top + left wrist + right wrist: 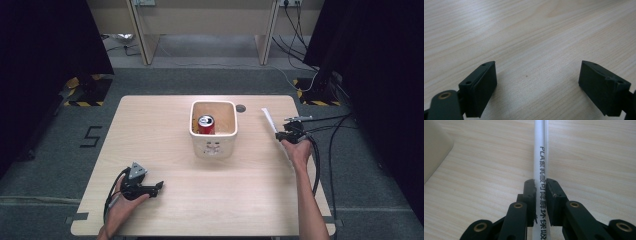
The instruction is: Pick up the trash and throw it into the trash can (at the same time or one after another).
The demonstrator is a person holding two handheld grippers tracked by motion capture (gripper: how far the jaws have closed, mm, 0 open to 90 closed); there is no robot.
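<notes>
Straw [541, 162] is in my right tongs [541, 187], white wrapped one with "PLA" print down its length. Jaws pinch it from both sides partway along; its long axis runs straight out along the tongs' own line in the right gripper view. In the high view the straw [269, 120] pokes up and away from the right tongs [290, 134], tip leaning toward the far edge of the tabletop [165, 150], near the far right corner. I can't tell whether its lower end touches the wood.

Red can [206, 124] stands upright inside the white bin [214, 146], which sits mid-tabletop toward the far edge. Can is on the bin's left half, top facing up. From the straw, the can lies to the left, bin wall between them. Small dark grommet hole [241, 108] is just beyond the bin's far right corner.

Left tongs [150, 190] rest near the front left corner, well apart from everything. Left gripper view: jaws spread wide, nothing between them, bare wood under the left tongs [537, 75].

My read: next is straw to can. Right hand is much nearer. The key relation: the straw must swing left over the bin rim and tip toward vertical to meet the can top. Risk: a thin wrapped straw may slip or bend in the pinch.
</notes>
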